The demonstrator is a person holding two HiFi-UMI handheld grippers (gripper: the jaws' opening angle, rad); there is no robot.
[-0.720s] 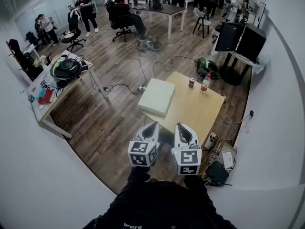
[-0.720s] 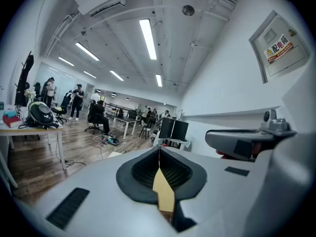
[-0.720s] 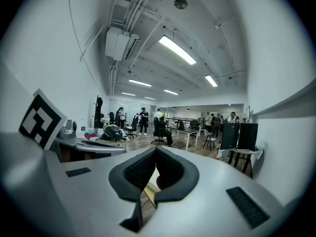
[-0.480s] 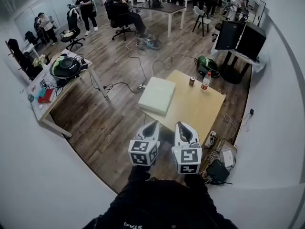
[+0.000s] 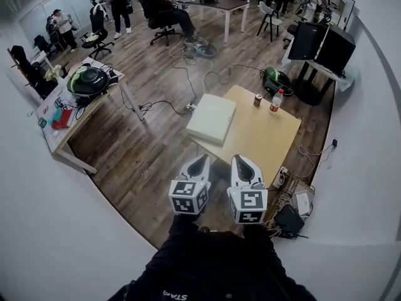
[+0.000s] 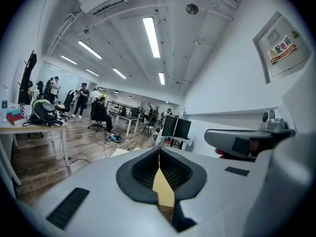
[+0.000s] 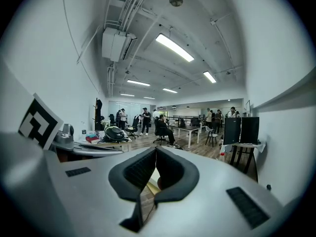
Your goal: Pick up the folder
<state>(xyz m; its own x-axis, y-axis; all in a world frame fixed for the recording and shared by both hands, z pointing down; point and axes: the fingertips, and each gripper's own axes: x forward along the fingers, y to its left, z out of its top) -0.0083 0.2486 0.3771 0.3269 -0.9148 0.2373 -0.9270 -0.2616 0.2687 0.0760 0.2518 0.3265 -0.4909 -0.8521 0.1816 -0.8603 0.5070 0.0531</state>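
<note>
The folder (image 5: pixel 212 119) is a thick, pale, box-like binder lying flat on the near-left corner of a light wooden table (image 5: pixel 266 144) in the head view. My left gripper (image 5: pixel 200 163) and right gripper (image 5: pixel 239 162) are held side by side in front of me, short of the table's near edge and apart from the folder. Both point toward the table. In the left gripper view the left gripper (image 6: pixel 159 150) has its dark pads together with nothing between them. The right gripper (image 7: pixel 156 150) looks the same in its own view, shut and empty.
A can (image 5: pixel 257 100) and a red-capped bottle (image 5: pixel 274 101) stand at the table's far edge. Two monitors (image 5: pixel 324 45) stand beyond it. A cluttered side table (image 5: pixel 75 99) is at the left. Cables trail over the wood floor, and boxes and plugs (image 5: pixel 293 211) lie by the right wall. People sit and stand far back.
The head view has shifted a little, so the table and folder sit slightly higher and further right in it. Both grippers keep the same shut, side-by-side pose.
</note>
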